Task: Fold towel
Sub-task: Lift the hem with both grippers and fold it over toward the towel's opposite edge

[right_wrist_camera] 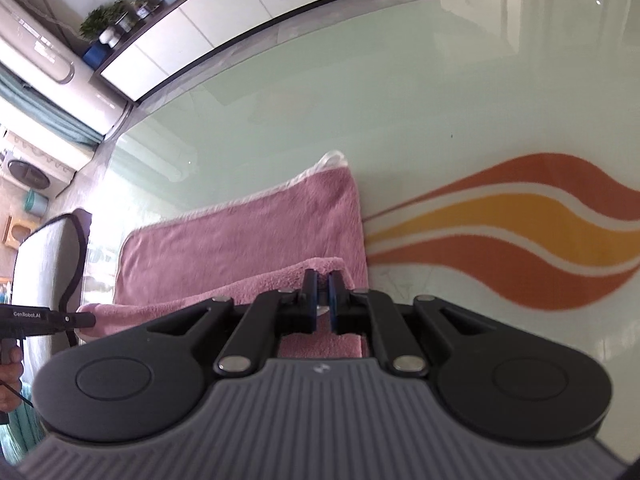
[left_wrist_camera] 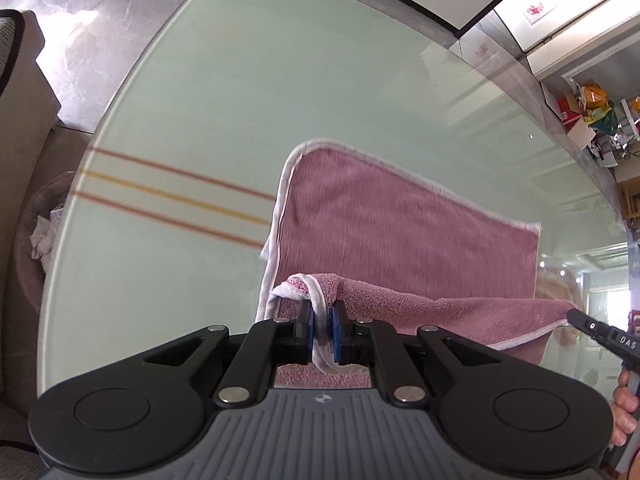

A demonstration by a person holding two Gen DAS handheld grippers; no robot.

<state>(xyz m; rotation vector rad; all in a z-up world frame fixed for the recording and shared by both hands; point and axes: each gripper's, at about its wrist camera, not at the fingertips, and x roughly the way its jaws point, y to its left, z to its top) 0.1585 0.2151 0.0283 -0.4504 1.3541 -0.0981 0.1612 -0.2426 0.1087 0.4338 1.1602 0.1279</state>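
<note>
A pink towel (left_wrist_camera: 400, 224) with a white hem lies on the pale green glass table (left_wrist_camera: 240, 80). Its near edge is lifted off the table and stretched between both grippers. My left gripper (left_wrist_camera: 321, 312) is shut on the towel's near left corner, with the white hem pinched between its blue pads. In the right wrist view the same towel (right_wrist_camera: 240, 236) shows, and my right gripper (right_wrist_camera: 323, 280) is shut on its near right corner. The right gripper's tip (left_wrist_camera: 576, 314) shows at the right edge of the left wrist view, and the left gripper's tip (right_wrist_camera: 86, 320) at the left of the right wrist view.
The glass table (right_wrist_camera: 440, 100) has orange and yellow wavy stripes (right_wrist_camera: 520, 232) to the towel's right and thin stripes (left_wrist_camera: 168, 192) to its left. A sofa (left_wrist_camera: 20, 160) stands left of the table. White cabinets (right_wrist_camera: 240, 20) line the far wall. A hand (left_wrist_camera: 626, 404) holds the right gripper.
</note>
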